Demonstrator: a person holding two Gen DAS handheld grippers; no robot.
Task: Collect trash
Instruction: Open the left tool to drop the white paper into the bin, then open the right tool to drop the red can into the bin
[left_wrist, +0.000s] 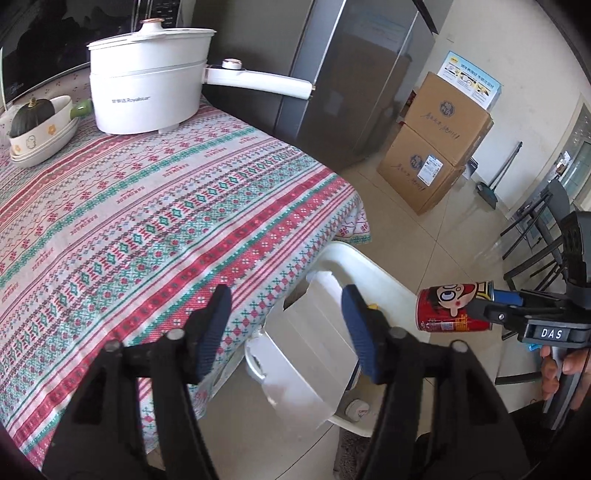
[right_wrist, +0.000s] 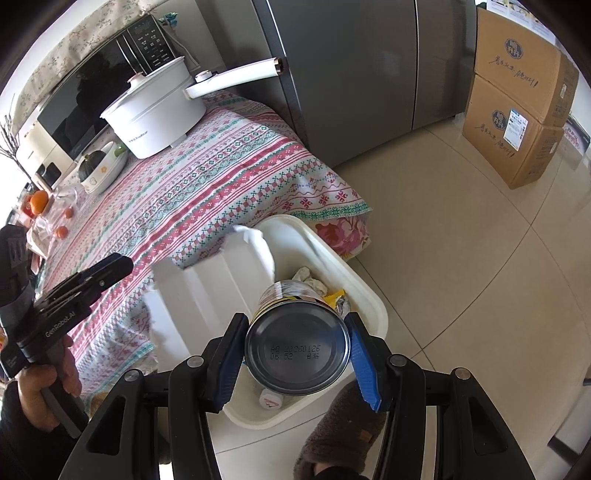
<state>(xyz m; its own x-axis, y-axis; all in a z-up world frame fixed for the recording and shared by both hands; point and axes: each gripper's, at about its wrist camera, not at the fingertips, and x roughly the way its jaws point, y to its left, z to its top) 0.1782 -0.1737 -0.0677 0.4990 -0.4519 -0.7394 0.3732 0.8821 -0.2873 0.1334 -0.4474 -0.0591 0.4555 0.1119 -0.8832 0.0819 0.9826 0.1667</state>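
Note:
My right gripper (right_wrist: 297, 350) is shut on a red cartoon drink can (right_wrist: 297, 354), held end-on over the white trash bin (right_wrist: 369, 291). The can also shows in the left wrist view (left_wrist: 454, 308), out to the right beside the bin (left_wrist: 373, 269). The bin stands on the floor at the table corner, its white swing lid (right_wrist: 221, 284) tipped up, with crumpled paper and wrappers (right_wrist: 314, 284) inside. My left gripper (left_wrist: 284, 328) is open and empty, above the table edge and the bin lid (left_wrist: 314, 332).
The table has a patterned cloth (left_wrist: 147, 221) with a white electric pot (left_wrist: 147, 81) and a bowl holding a dark squash (left_wrist: 33, 122). Oranges (right_wrist: 38, 201) lie at the far end. A grey fridge (right_wrist: 351, 74) and stacked cardboard boxes (right_wrist: 517, 110) stand behind. A brown slipper (right_wrist: 343, 432) is below the bin.

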